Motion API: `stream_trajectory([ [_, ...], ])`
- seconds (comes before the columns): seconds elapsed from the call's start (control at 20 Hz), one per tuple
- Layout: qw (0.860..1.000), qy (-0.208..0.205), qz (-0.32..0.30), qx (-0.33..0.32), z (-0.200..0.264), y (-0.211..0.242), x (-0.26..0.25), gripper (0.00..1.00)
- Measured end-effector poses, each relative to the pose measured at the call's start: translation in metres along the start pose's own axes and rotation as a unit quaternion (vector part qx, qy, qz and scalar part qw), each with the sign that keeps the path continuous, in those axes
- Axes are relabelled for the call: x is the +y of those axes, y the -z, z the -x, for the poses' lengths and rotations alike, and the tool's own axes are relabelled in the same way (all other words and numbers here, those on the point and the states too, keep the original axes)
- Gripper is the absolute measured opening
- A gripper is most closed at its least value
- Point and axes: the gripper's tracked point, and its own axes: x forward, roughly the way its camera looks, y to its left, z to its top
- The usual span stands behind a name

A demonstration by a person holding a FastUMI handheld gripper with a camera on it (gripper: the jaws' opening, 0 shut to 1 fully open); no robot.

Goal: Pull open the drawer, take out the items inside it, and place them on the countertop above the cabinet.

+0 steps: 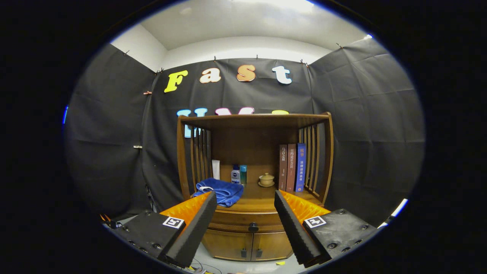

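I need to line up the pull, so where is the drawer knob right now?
In the gripper view, the drawer knob sits centred on the closed drawer front, below the countertop and above the two cabinet doors, ahead between the open tool fingers.

tool | fingers spread wide apart | level, holding nothing

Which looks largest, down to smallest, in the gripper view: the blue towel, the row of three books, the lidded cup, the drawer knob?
1. Row of three books
2. Blue towel, close to the books in apparent size, so the order is unsure
3. Lidded cup
4. Drawer knob, the nearest to the camera

The open gripper holds nothing.
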Motion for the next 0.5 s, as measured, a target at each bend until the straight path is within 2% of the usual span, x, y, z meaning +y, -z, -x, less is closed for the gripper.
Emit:
stream_trajectory([
  [0.3, 0.999, 0.001, 0.006, 0.039, -0.044, 0.066, 0.000, 0.99],
  [0.5, 0.998, -0.001, -0.015, 0.059, -0.076, 0.111, -0.004, 0.99],
])
